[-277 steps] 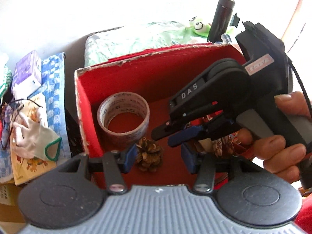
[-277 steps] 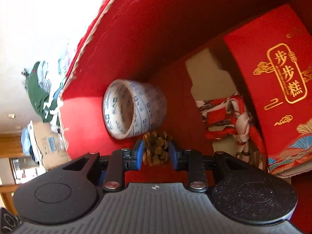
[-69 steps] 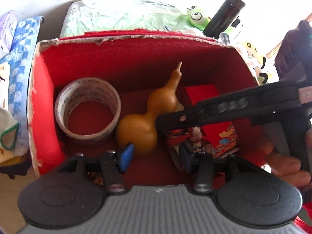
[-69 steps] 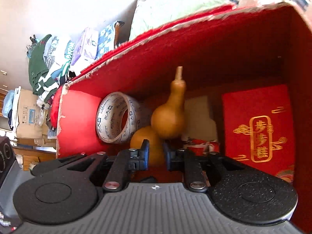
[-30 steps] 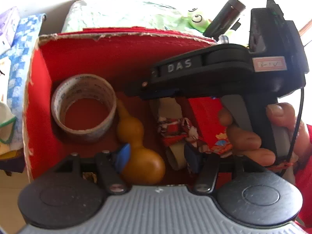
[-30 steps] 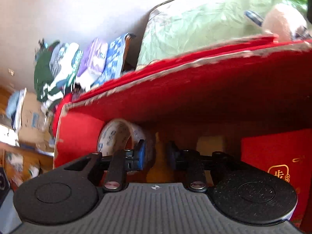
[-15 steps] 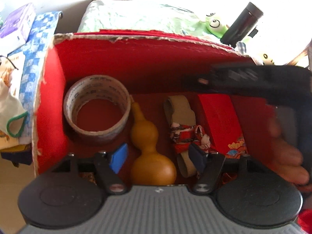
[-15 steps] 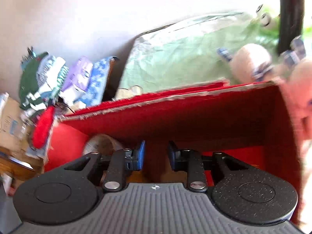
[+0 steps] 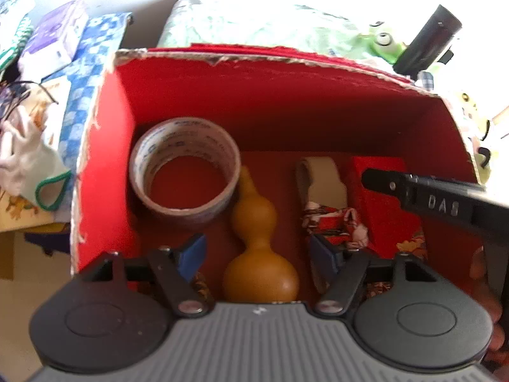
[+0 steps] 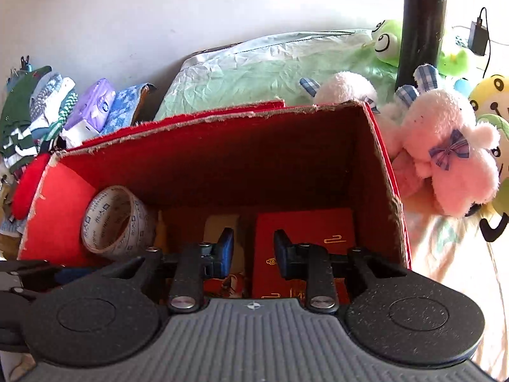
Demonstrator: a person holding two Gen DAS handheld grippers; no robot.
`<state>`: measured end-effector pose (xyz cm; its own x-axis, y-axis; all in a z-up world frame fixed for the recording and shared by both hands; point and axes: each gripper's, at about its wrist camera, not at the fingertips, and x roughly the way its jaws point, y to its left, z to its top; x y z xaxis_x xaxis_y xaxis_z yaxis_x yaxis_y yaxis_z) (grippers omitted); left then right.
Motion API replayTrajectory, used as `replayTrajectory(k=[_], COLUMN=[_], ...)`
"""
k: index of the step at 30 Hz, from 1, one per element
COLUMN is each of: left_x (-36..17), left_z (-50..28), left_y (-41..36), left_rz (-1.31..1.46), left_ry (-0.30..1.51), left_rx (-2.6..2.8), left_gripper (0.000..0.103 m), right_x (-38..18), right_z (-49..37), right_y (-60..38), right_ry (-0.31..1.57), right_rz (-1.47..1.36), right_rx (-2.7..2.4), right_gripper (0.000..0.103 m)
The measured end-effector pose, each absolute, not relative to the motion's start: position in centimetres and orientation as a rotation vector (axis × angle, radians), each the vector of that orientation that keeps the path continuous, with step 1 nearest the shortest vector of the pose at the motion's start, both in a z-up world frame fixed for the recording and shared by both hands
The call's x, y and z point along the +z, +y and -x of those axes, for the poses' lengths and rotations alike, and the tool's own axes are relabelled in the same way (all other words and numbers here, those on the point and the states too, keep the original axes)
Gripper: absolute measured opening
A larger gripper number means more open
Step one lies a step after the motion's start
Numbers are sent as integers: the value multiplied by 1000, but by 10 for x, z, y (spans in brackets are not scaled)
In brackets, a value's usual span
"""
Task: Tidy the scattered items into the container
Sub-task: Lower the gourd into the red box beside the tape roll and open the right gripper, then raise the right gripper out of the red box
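From my left wrist camera I look down into the red box (image 9: 280, 108). The gourd (image 9: 259, 254) lies on its floor, neck against the tape roll (image 9: 184, 168), its bulb partly cut off by my left gripper (image 9: 258, 256), whose fingers are spread wide and hold nothing. Something brown and scaly sits behind the left finger (image 9: 191, 256); I can't make it out. A patterned cloth bundle (image 9: 331, 222) and a red packet (image 9: 388, 210) lie to the right, the packet partly crossed by the right tool's arm (image 9: 439, 203).

My right gripper (image 10: 253, 250) hangs above the box's near edge, fingers apart and empty. From here only the gourd's stem tip shows beside the tape. Around the box: a crumpled green bag (image 10: 261, 67), a pink plush toy (image 10: 445, 156), folded clothes (image 10: 28, 117) and a pale wall (image 10: 159, 9). The surface beneath is hidden.
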<state>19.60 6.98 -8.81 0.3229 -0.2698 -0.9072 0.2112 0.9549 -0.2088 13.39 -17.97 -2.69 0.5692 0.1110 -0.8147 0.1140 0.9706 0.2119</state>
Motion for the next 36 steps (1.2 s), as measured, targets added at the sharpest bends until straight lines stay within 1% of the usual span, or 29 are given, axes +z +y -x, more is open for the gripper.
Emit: replayTrajectory(k=[3,5,7,10,15,16,17,18,21,27,36], left_x=[-87,-87,-86,-86,-98,-100,-99,-98,-98,-94,-86], left_z=[-199,-200,-200,-200,-196,-195,-195,-195,-197,-192,-196], left_y=[66,62,56,50,45,45,45,47,52,51,55], left_rz=[46,28,2,-37,-85,-95,-95,-79,-37,-54,-17], left_ry=[1209,1198,1184,1179,1196,1190,1178,1172,1177,1139,1168], left_rx=[-293,-287,-278,-264,-239,-227,-216,-215,-223,-208,-210], left_gripper=[79,86,90,92,92,84,89,90,90,90,90], right_x=[-27,-28,-28,-30,-32,-32,-32,-32,-33,-34,-33], right_z=[-133,-132,-133,-135,-136,-136,-137,-137,-138,-140,-139], right_y=[-180,-179,-180,-182,-182,-181,-180,-180,-181,-181,-180], right_ry=[963,969,973,992,1010,1012,1016,1017,1019,1021,1021], right_rz=[-258,-258,-265,-281,-290,-287,-285,-287,-295,-296,-294], right_rx=[-7,-3,-1,23,43,44,47,49,57,65,60], right_gripper=[31,31,31,31,31,31,31,31,31,31,31])
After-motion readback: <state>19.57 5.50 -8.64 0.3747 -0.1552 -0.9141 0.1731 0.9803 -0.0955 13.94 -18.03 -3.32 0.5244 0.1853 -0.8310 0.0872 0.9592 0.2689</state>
